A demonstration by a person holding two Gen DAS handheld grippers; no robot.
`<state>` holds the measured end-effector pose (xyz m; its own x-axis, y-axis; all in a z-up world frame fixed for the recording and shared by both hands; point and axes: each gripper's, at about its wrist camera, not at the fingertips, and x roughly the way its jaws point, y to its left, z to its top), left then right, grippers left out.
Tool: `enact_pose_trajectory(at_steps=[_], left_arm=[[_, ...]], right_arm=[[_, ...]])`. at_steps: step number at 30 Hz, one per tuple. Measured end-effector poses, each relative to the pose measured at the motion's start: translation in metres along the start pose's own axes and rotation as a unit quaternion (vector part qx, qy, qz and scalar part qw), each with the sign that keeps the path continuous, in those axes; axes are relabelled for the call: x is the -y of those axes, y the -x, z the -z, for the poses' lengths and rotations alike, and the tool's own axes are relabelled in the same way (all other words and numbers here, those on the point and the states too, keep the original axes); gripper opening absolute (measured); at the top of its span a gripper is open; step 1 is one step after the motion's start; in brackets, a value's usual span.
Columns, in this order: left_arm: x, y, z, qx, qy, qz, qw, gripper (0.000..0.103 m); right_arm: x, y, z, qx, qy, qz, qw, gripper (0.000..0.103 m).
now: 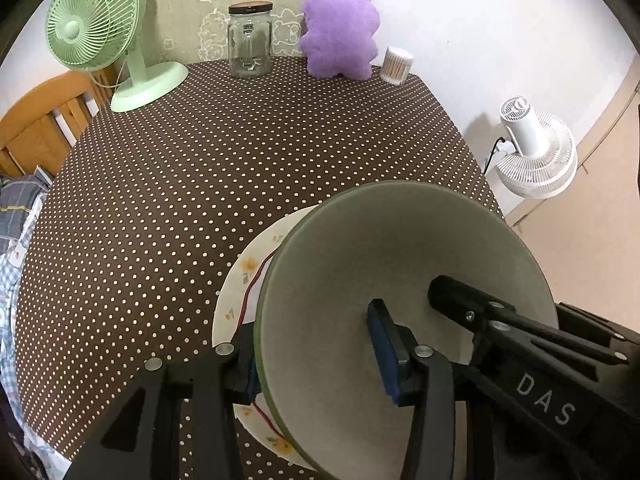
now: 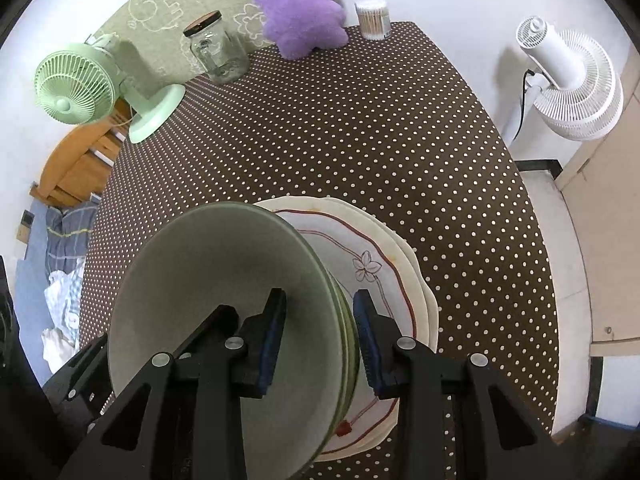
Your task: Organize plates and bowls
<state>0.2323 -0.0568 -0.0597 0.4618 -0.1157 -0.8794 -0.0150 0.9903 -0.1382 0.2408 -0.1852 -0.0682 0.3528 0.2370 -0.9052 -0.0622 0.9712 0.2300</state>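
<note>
A grey-green bowl (image 1: 400,248) sits on stacked white plates with red rim lines (image 1: 248,272) at the near edge of the table. In the right wrist view it (image 2: 208,264) looks like two or three nested bowls on the plates (image 2: 384,256). My left gripper (image 1: 316,356) straddles the bowl's left rim, jaws apart, one pad inside and one outside. My right gripper (image 2: 320,340) straddles the right rim the same way, with gaps visible at both pads. The right gripper's finger (image 1: 480,312) shows inside the bowl in the left wrist view.
The table has a brown polka-dot cloth (image 1: 240,140). At its far edge stand a green fan (image 1: 96,20), a glass jar (image 1: 250,40), a purple plush toy (image 1: 340,24) and a cotton swab tub (image 1: 396,64). A white floor fan (image 2: 572,80) stands right of the table.
</note>
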Motion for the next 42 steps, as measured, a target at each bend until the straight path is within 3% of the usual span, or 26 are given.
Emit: enact_pose_trajectory(at_steps=[1, 3, 5, 8, 10, 19, 26, 29, 35, 42], left_arm=[[0.0, 0.002, 0.001, 0.001, -0.001, -0.002, 1.0, 0.052], [-0.001, 0.007, 0.002, 0.002, -0.003, -0.01, 0.9999, 0.071], [-0.004, 0.014, 0.003, 0.007, -0.002, -0.013, 0.9999, 0.08], [-0.008, 0.025, 0.004, 0.021, -0.005, -0.019, 0.9996, 0.086], [-0.009, 0.032, 0.004, 0.031, -0.013, -0.028, 0.999, 0.086], [-0.038, 0.081, 0.007, 0.107, -0.032, -0.035, 0.9931, 0.087], [-0.082, 0.122, 0.021, 0.165, -0.045, -0.049, 0.9841, 0.092], [-0.098, 0.133, 0.03, 0.186, -0.058, -0.064, 0.9788, 0.092], [-0.136, 0.149, 0.059, 0.217, -0.058, -0.073, 0.9718, 0.097], [-0.152, 0.144, 0.089, 0.23, -0.037, -0.084, 0.9688, 0.099]], right_arm=[[0.0, 0.002, 0.001, 0.002, 0.001, 0.001, 1.0, 0.039], [-0.001, 0.006, 0.003, 0.009, 0.005, 0.008, 1.0, 0.039], [-0.002, 0.013, 0.005, 0.02, 0.008, 0.013, 1.0, 0.04], [-0.002, 0.025, 0.008, 0.044, 0.005, 0.03, 0.999, 0.06], [-0.005, 0.034, 0.011, 0.062, 0.004, 0.037, 0.997, 0.073], [-0.041, 0.078, 0.028, 0.139, 0.011, 0.084, 0.987, 0.073], [-0.093, 0.107, 0.056, 0.199, 0.016, 0.094, 0.975, 0.074], [-0.114, 0.113, 0.074, 0.232, 0.02, 0.087, 0.969, 0.079], [-0.141, 0.112, 0.107, 0.25, 0.018, 0.086, 0.964, 0.08], [-0.146, 0.101, 0.14, 0.258, 0.028, 0.086, 0.962, 0.083]])
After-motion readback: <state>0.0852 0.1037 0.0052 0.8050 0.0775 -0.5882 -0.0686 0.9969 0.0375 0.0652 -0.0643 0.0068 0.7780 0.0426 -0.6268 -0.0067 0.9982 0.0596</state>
